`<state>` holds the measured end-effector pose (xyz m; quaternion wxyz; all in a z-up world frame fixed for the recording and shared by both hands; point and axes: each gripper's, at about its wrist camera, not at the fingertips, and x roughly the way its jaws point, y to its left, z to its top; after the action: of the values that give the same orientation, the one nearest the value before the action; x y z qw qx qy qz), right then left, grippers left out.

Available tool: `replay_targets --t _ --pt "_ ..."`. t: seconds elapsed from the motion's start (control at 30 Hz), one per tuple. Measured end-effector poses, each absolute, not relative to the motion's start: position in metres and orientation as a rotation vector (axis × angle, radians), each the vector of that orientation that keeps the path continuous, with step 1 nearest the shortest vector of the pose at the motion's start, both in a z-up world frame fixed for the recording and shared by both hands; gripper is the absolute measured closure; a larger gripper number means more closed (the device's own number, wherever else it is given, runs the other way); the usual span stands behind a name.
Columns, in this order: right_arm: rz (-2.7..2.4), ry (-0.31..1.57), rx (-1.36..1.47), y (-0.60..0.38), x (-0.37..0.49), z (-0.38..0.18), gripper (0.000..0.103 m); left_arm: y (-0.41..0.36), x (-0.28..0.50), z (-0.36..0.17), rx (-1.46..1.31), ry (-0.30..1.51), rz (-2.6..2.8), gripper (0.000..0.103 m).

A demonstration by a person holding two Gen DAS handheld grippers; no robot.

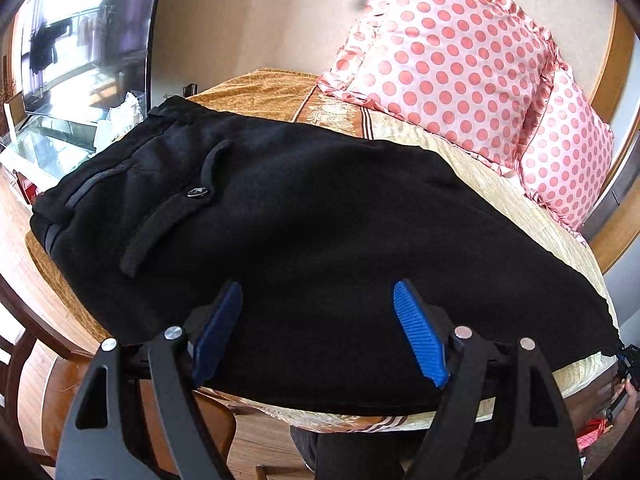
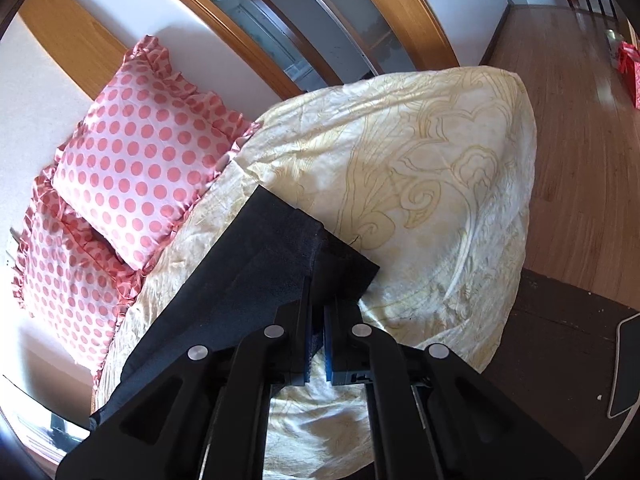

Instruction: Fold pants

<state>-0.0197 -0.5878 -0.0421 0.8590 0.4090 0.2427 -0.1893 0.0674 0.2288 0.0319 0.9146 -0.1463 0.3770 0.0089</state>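
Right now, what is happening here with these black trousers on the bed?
A person is folding black pants on a bed with a yellow bedspread, using a gripper in each hand. The right gripper is shut on the leg end of the pants. The left gripper is open over the middle of the pants and holds nothing. Two pink dotted pillows lie at the head of the bed.

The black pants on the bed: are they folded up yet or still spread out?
Mostly spread: the pants lie long and flat across the bed cover, though the leg end looks doubled in the right gripper.
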Motion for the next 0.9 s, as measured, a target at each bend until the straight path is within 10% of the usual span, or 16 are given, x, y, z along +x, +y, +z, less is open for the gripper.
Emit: replay_targets --t 0.17,0.3,0.9 --pt "-0.420 0.576 0.736 -0.579 -0.022 -0.029 0.086 0.228 0.066 0.031 -0.286 0.767 0.005 0.024" --pt "-0.648 0.530 0.630 -0.580 -0.048 -0.005 0.038 0.219 0.064 0.029 -0.227 0.736 0.007 0.016" --pt "0.760 0.702 -0.205 -0.093 0.202 0.070 0.054 0.145 0.035 0.036 -0.008 0.530 0.051 0.003"
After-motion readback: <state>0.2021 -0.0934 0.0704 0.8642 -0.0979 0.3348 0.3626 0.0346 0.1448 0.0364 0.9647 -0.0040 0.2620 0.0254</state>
